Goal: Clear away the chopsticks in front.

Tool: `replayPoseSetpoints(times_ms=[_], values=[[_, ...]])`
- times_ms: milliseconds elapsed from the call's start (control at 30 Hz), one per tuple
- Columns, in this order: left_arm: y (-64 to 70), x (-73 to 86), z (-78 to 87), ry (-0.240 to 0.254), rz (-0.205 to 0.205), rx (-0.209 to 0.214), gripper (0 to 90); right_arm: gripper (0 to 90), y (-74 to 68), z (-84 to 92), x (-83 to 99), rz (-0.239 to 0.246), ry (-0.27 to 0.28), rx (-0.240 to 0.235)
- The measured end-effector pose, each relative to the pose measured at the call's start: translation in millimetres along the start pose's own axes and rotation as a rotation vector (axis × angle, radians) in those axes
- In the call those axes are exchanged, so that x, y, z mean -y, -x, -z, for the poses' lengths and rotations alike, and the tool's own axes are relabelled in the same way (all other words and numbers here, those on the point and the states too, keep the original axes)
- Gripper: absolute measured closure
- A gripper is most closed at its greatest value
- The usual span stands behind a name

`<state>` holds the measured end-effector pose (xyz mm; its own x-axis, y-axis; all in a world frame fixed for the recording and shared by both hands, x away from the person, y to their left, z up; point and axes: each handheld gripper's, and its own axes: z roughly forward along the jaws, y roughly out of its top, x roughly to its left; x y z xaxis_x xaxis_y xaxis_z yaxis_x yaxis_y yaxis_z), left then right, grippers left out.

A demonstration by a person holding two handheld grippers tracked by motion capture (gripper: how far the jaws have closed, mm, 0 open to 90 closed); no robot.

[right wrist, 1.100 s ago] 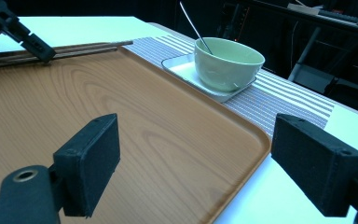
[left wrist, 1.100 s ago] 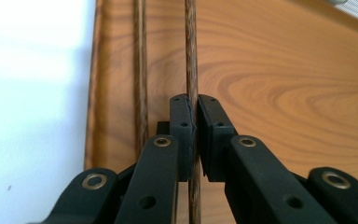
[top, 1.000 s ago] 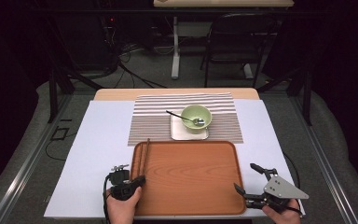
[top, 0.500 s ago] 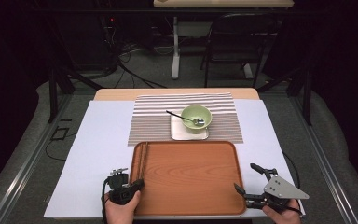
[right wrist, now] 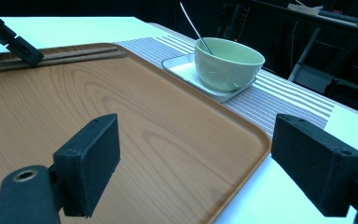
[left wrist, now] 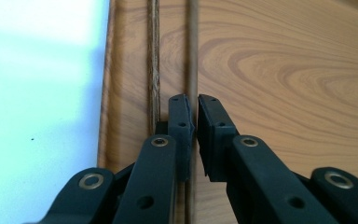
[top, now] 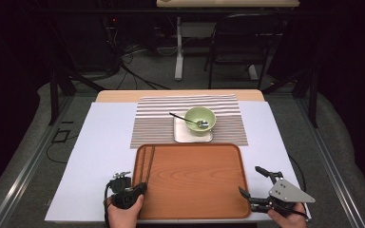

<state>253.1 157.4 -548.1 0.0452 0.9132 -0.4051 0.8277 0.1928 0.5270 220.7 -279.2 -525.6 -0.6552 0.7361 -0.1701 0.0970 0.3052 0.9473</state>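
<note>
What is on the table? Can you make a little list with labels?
tray: wooden tray, nearest the person
chopsticks: two chopsticks along the tray's left edge
left gripper: left gripper shut on one chopstick
right gripper: right gripper open at the tray's right corner
bowl: green bowl with spoon, on white plate
mat: striped placemat

No readable text, label or number on anything here
</note>
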Motion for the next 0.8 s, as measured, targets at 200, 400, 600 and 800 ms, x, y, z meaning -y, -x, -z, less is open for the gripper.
replayPoseSetpoints(times_ms=[200,400,600,800], values=[[-1.3,0.8,0.2,0.008,0.007,0.0,85.3,15.3,-0.1,0.0,0.0,0.0,0.001,-0.001],[0.4,0.4,0.2,0.015,0.002,-0.006,84.2,15.3,0.0,0.1,-0.1,0.0,0.001,0.0],[-0.5,-0.3,2.2,0.021,-0.002,-0.014,85.5,15.3,0.0,0.1,0.0,0.0,0.002,0.0],[-1.5,-0.4,3.0,0.022,-0.002,-0.012,85.3,15.3,-0.3,0.2,-0.1,-0.001,0.002,0.0]])
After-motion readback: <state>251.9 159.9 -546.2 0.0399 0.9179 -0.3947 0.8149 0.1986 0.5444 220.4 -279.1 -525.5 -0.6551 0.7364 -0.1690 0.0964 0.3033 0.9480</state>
